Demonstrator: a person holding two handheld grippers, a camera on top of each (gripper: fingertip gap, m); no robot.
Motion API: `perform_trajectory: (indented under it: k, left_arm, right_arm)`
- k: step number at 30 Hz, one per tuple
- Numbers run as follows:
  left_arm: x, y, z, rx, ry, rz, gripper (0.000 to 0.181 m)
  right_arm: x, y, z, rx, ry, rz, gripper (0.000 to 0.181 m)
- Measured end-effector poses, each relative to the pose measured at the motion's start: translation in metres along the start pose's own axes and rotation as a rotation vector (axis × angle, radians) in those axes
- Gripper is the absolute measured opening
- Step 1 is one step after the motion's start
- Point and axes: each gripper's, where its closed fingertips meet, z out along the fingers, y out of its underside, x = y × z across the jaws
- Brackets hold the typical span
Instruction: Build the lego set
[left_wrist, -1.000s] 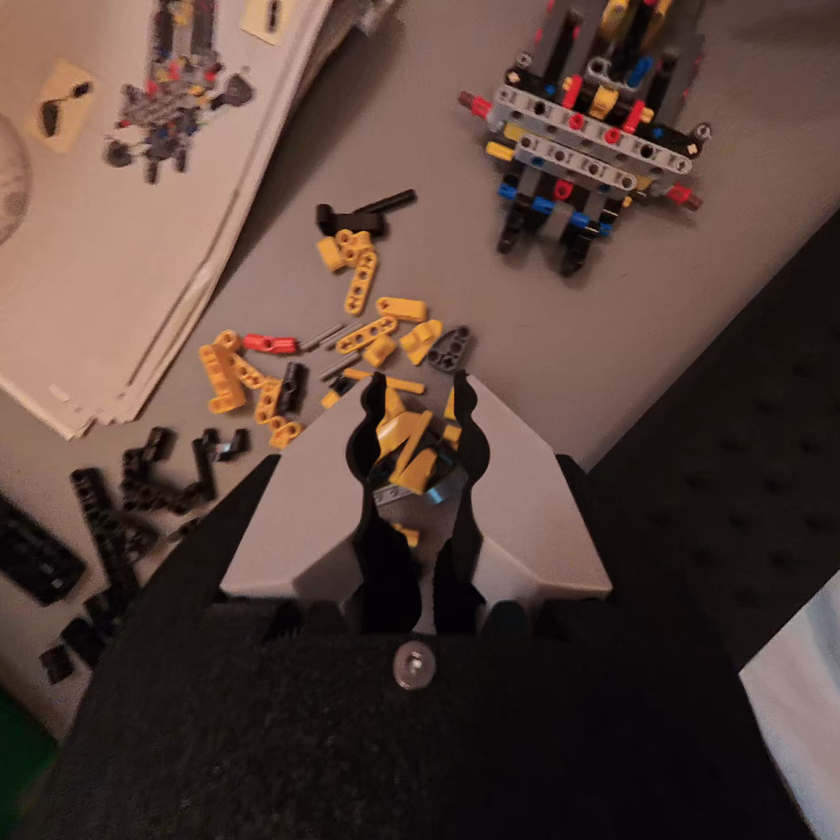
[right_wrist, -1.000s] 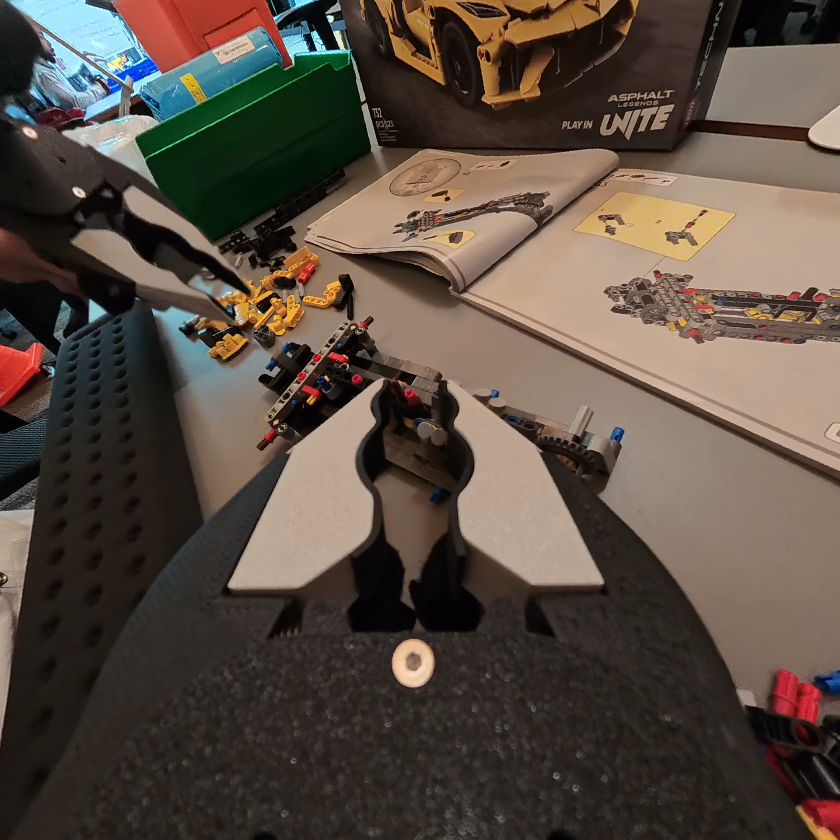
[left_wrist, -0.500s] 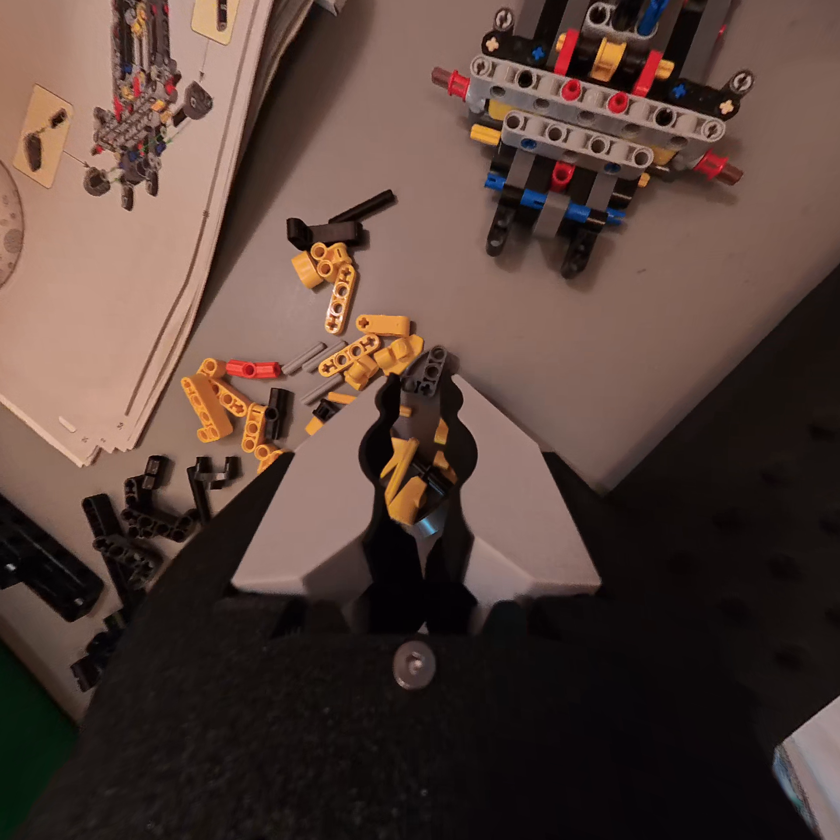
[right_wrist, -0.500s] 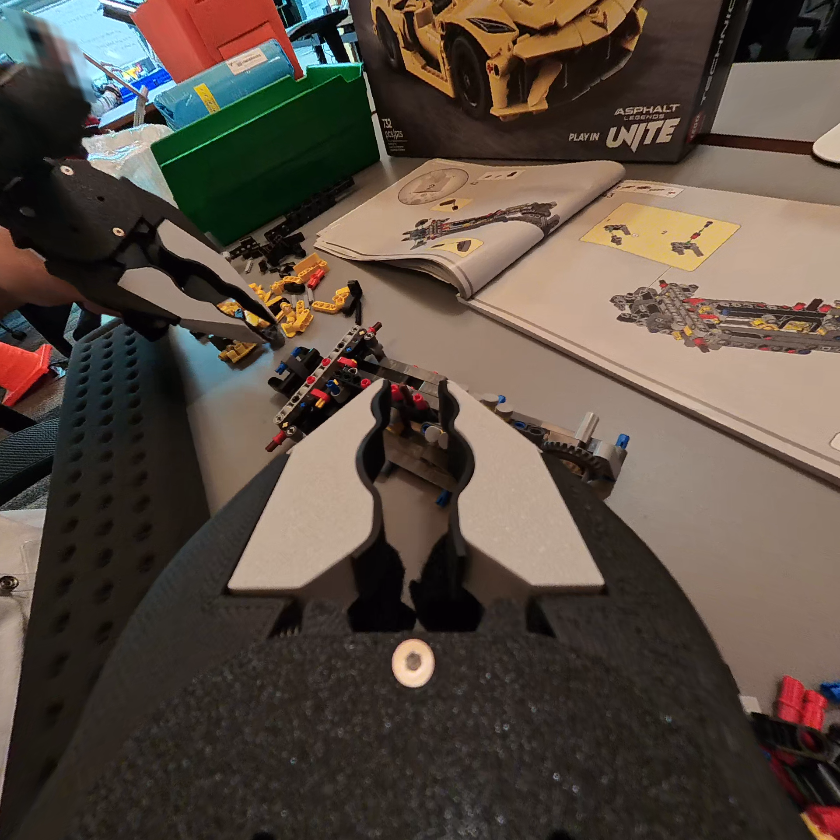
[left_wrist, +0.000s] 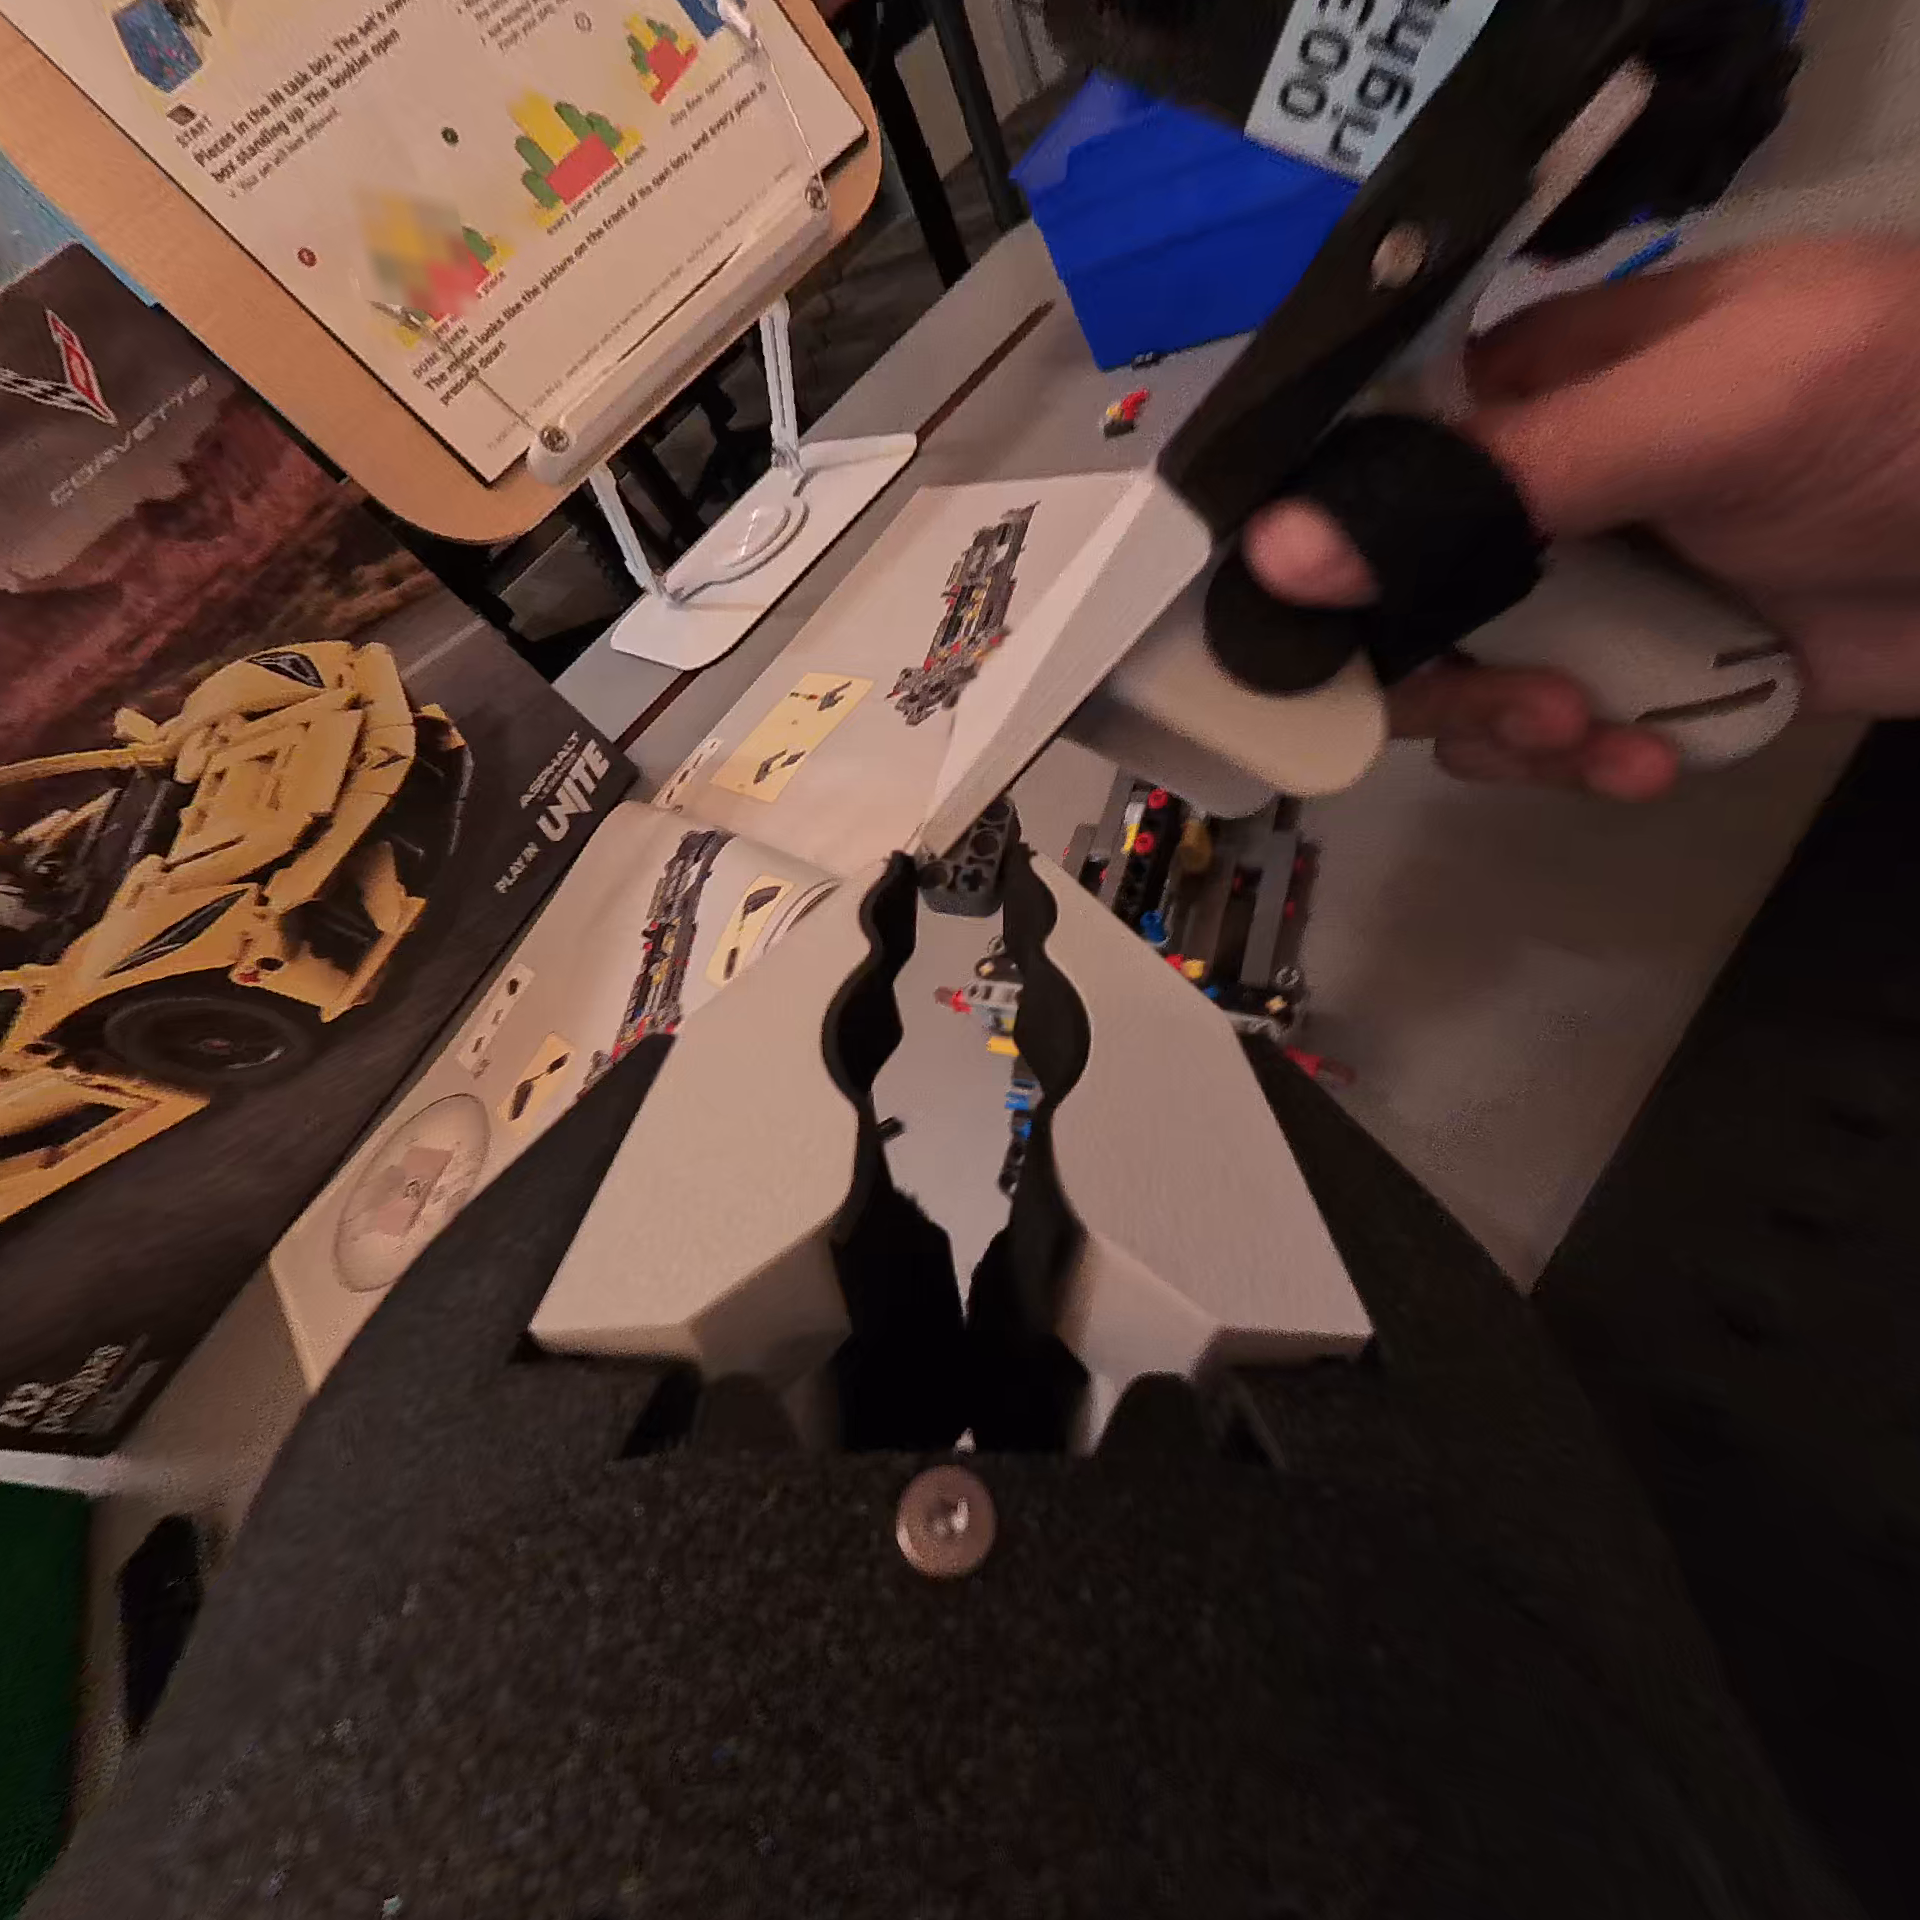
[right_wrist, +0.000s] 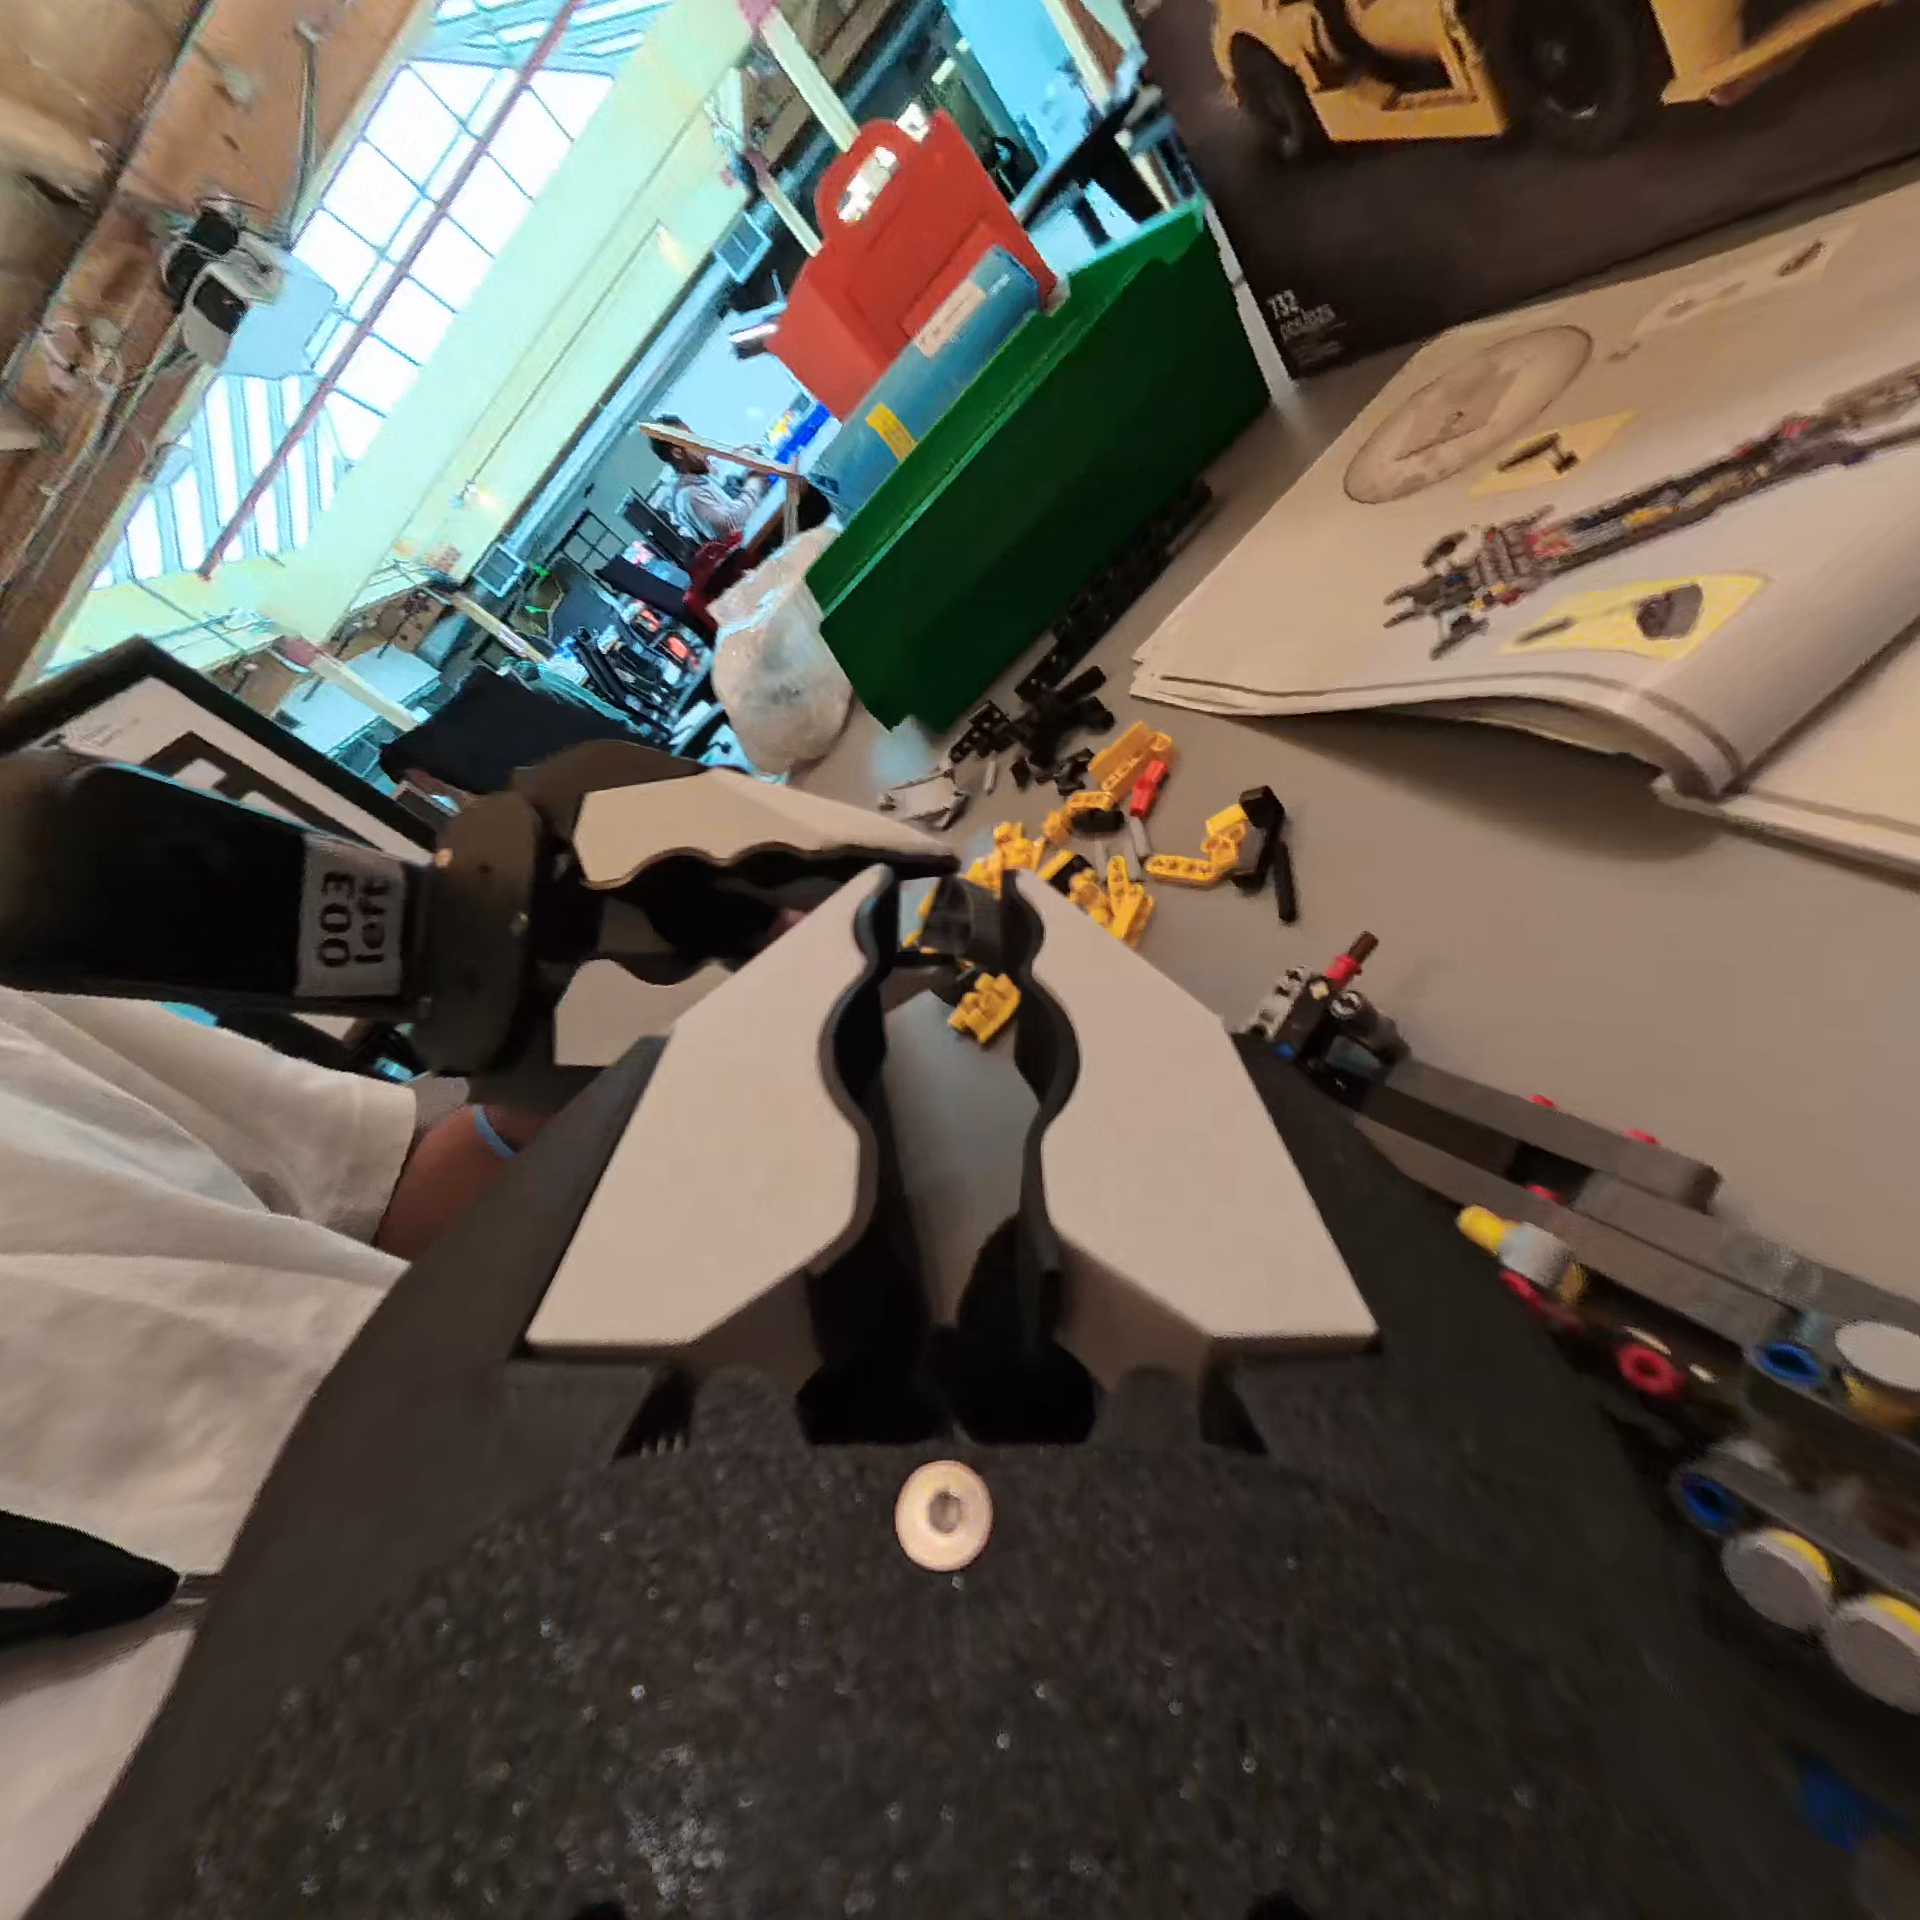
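One tiny dark grey piece (left_wrist: 975, 844), light, stiff and likely slippery, pinched at left gripper (left_wrist: 964, 871) tips. Right gripper (right_wrist: 951, 885) jaws narrowly apart around it, clamping unclear. Best gripped across flat faces.

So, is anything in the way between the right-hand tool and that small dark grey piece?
Nothing visible is. The left tool pinches the small dark grey holed lego piece at its tips, and the right tool has its tips right at it, nothing between. Whether they touch it is unclear.
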Motion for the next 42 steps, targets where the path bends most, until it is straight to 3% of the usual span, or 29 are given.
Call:
perform_trajectory:
  k: [4, 7, 11, 13, 17, 21, 23, 25, 28, 30, 33, 35, 42]
  left_arm:
    - [0.011, 0.001, 0.004, 0.014, 0.039, -0.051, 0.015]
    - [0.006, 0.007, 0.006, 0.019, 0.058, -0.084, 0.022]
    - [-0.06, 0.032, 0.017, -0.028, -0.01, -0.271, 0.018]
    - [-0.087, 0.045, 0.028, -0.07, 0.057, -0.405, 0.026]
    - [-0.149, 0.061, 0.049, -0.027, 0.014, -0.573, 0.026]
    - [-0.169, 0.081, 0.048, -0.05, -0.087, -0.55, 0.026]
    - [-0.16, 0.083, 0.044, -0.046, -0.081, -0.478, 0.026]
    - [-0.132, 0.08, 0.04, -0.062, 0.033, -0.414, 0.025]
    - [-0.066, 0.061, 0.017, -0.054, 0.36, -0.382, 0.028]
    - [-0.02, 0.06, -0.005, -0.125, 0.57, -0.348, 0.049]
    - [0.006, 0.077, -0.005, -0.239, 0.527, -0.202, 0.059]
    - [0.022, 0.086, 0.001, -0.292, 0.524, -0.148, 0.063]
    - [0.037, 0.093, 0.02, -0.347, 0.529, -0.086, 0.051]
  right_arm:
    - [0.01, 0.008, -0.01, -0.041, 0.041, 0.049, 0.003]
    - [0.03, 0.006, -0.039, -0.077, 0.204, -0.048, 0.0]
    - [0.06, 0.017, -0.097, -0.271, 0.449, -0.259, 0.0]
    - [0.067, 0.039, -0.111, -0.397, 0.478, -0.288, 0.0]
    - [0.074, 0.074, -0.119, -0.526, 0.492, -0.276, 0.0]
    - [0.076, 0.086, -0.107, -0.545, 0.5, -0.31, 0.0]
    - [0.076, 0.087, -0.098, -0.542, 0.476, -0.317, 0.0]
    - [0.077, 0.09, -0.093, -0.557, 0.45, -0.311, 0.004]
    - [0.076, 0.071, -0.105, -0.526, 0.461, -0.325, 0.011]
    - [0.077, 0.043, -0.119, -0.424, 0.496, -0.373, 0.021]
    - [0.095, 0.022, -0.139, -0.389, 0.609, -0.429, 0.04]
    - [0.103, 0.024, -0.134, -0.392, 0.622, -0.442, 0.053]
    - [0.122, 0.029, -0.112, -0.374, 0.734, -0.533, 0.042]
